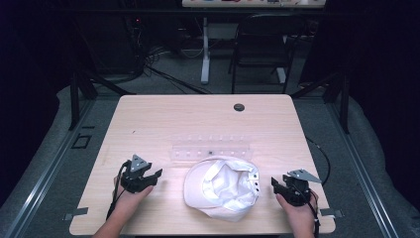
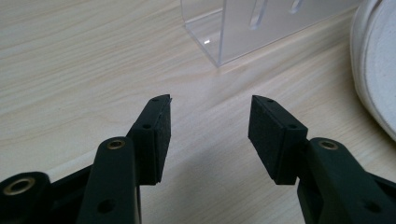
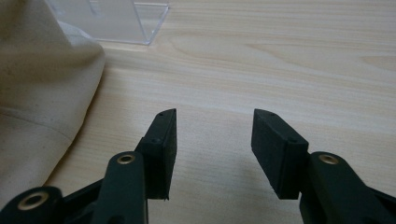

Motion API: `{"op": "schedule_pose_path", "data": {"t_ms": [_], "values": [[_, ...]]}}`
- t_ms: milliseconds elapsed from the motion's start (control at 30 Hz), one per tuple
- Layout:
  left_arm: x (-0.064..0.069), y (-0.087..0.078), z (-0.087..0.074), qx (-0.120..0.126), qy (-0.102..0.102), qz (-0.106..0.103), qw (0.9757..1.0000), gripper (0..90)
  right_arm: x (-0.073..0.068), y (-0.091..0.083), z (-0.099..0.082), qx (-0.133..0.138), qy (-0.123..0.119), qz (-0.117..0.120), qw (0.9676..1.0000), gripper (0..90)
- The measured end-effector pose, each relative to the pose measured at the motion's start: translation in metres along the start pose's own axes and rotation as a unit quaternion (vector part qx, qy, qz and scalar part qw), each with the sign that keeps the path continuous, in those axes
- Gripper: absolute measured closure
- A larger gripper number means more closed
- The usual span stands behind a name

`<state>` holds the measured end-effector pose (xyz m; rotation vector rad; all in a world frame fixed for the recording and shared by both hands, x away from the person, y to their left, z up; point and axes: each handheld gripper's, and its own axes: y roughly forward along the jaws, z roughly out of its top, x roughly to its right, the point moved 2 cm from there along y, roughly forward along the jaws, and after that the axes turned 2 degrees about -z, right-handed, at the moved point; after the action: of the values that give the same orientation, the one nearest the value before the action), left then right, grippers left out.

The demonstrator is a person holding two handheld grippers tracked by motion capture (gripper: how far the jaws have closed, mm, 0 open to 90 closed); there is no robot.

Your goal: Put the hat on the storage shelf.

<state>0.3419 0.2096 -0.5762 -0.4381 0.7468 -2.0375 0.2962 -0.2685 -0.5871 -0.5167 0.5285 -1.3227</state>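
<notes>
High view: white cap [image 1: 223,188] between left gripper [image 1: 153,177] and right gripper [image 1: 275,184], untouched; both jaws apart, empty.

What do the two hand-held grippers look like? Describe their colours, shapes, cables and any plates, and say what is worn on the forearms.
Both the left gripper and the right gripper are black, each with two blocky jaws lined with flat dark pads. Brass-coloured bushings sit at the jaw pivots. A grey three-cornered plate tops each gripper, and a black cable trails back from each. The forearms are bare, with no sleeves visible.
</notes>
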Motion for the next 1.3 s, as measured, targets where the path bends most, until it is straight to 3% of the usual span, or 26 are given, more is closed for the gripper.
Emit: {"op": "schedule_pose_path", "data": {"t_ms": [133,300,400,467,533,700,900,1033,1300], "values": [[-0.003,0.000,-0.001,-0.005,-0.013,-0.002,0.9999,47.5,-0.006,-0.001,0.003,0.003,-0.013,-0.016,0.9998,50.6],[-0.003,0.000,-0.002,0.001,-0.021,-0.008,0.9997,45.9,-0.009,-0.004,0.004,0.000,-0.008,-0.006,0.9999,50.4],[-0.001,0.000,-0.002,-0.001,-0.021,-0.011,0.9997,45.5,-0.008,-0.006,0.004,-0.008,0.008,0.013,0.9999,52.4],[0.000,0.000,-0.002,0.000,-0.018,-0.012,0.9998,45.1,-0.007,-0.007,0.004,-0.011,0.015,0.013,0.9997,52.3],[0.001,0.001,-0.003,-0.004,-0.013,-0.017,0.9998,44.3,-0.005,-0.010,0.008,-0.016,0.049,0.029,0.9983,51.4],[0.003,0.000,-0.003,-0.002,-0.023,-0.023,0.9995,44.2,-0.004,-0.012,0.011,-0.035,0.046,0.040,0.9975,51.3],[0.004,-0.001,-0.003,-0.003,-0.020,-0.025,0.9995,43.8,0.002,-0.012,0.014,-0.073,0.061,0.070,0.9931,51.6],[0.004,-0.001,-0.003,-0.003,-0.024,-0.023,0.9994,43.8,0.004,-0.017,0.023,-0.093,0.075,0.093,0.9884,51.7],[0.004,-0.001,-0.004,-0.006,-0.022,-0.022,0.9995,43.9,0.003,-0.023,0.039,-0.141,0.065,0.110,0.9817,52.1]]}}
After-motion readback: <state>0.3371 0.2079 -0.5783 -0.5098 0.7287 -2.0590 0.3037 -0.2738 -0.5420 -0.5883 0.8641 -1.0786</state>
